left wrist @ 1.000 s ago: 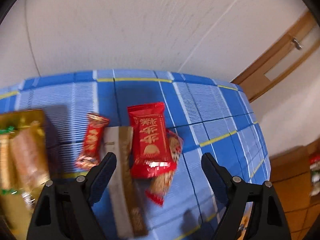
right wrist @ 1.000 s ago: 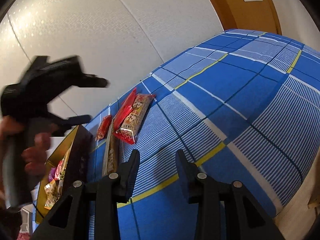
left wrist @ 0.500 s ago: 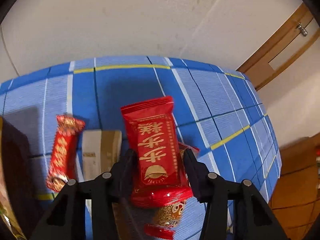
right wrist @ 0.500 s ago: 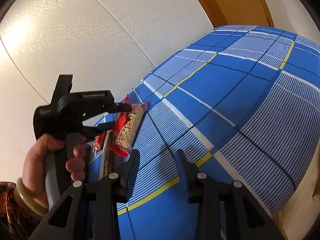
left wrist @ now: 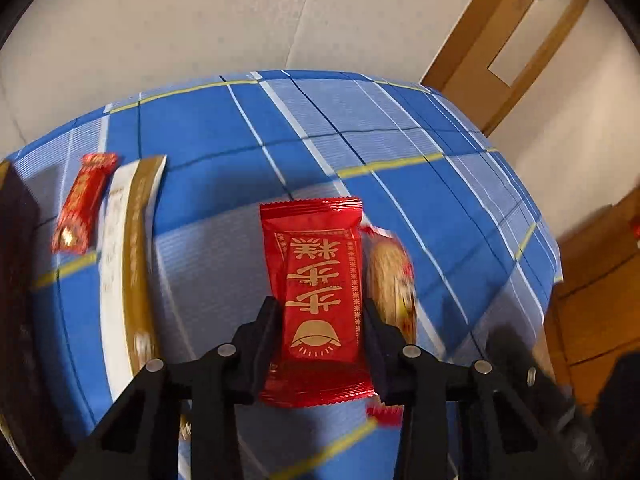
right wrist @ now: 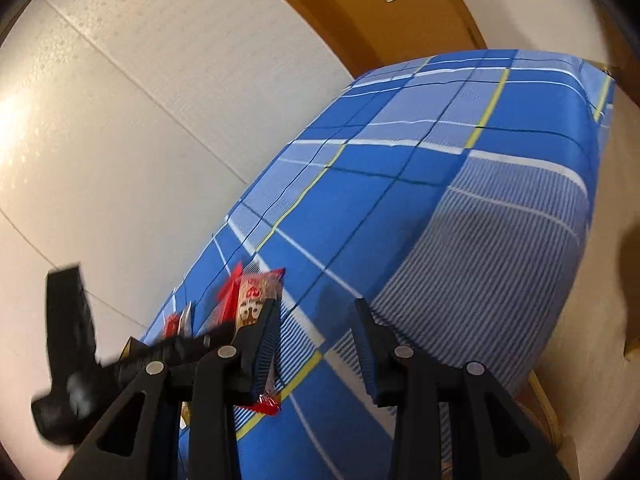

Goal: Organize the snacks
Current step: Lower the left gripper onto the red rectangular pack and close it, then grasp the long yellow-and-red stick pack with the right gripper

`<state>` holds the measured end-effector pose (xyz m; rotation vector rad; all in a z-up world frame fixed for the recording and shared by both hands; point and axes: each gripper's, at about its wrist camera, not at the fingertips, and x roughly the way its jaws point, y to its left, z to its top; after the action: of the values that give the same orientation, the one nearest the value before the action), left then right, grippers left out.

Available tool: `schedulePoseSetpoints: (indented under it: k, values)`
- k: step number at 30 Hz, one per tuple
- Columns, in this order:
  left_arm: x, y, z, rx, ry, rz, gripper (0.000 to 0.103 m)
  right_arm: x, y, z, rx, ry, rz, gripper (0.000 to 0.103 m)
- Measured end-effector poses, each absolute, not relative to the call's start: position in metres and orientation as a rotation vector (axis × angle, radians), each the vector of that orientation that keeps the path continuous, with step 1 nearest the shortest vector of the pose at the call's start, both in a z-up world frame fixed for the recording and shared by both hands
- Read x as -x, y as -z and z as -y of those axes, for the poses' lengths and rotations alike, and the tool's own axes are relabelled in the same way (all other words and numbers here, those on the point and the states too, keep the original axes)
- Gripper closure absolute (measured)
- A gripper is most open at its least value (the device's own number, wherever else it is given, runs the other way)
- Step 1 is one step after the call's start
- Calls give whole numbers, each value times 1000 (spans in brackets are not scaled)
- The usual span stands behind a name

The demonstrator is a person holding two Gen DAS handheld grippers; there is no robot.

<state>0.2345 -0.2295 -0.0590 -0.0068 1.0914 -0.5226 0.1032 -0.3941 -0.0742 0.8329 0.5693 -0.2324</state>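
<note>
Fingers of the left gripper (left wrist: 320, 316) pinched the red packet (left wrist: 316, 280) by its sides, lifted off the tablecloth (left wrist: 400, 160), likely for sorting; the right gripper (right wrist: 316, 328) hung open, empty.

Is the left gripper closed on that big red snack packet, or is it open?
Closed on it. The left gripper has both fingers pressed against the sides of the red snack packet, which sits between them above the blue checked tablecloth.
</note>
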Motion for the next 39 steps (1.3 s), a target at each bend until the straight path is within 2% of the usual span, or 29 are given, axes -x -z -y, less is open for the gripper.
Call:
schedulePoseSetpoints:
  k: [9,16,21,25,30,33,35,39]
  values:
    - [-188,67,193,-58,448,-938,63,-132,60,355,-658,107,-614,66]
    - [-168,75,182,-119,471,-827,62,-164,70,330,-488,82,-738,66]
    - [-165,74,183,-140,470,-807,61,-170,79,341,-534,40,-746,71]
    - [-167,73,185,-134,466,-820,59,-161,77,350,-543,85,-751,72]
    - [-179,70,193,-94,483,-885,47,-146,79,373,-598,123,-733,72]
    - [-181,70,203,-148,466,-887,48,-142,81,381,-651,104,-721,72]
    - [-176,71,207,-195,461,-866,58,-141,81,381,-648,106,-719,72]
    - [-170,70,203,-184,480,-870,62,-141,79,377,-610,115,-722,72]
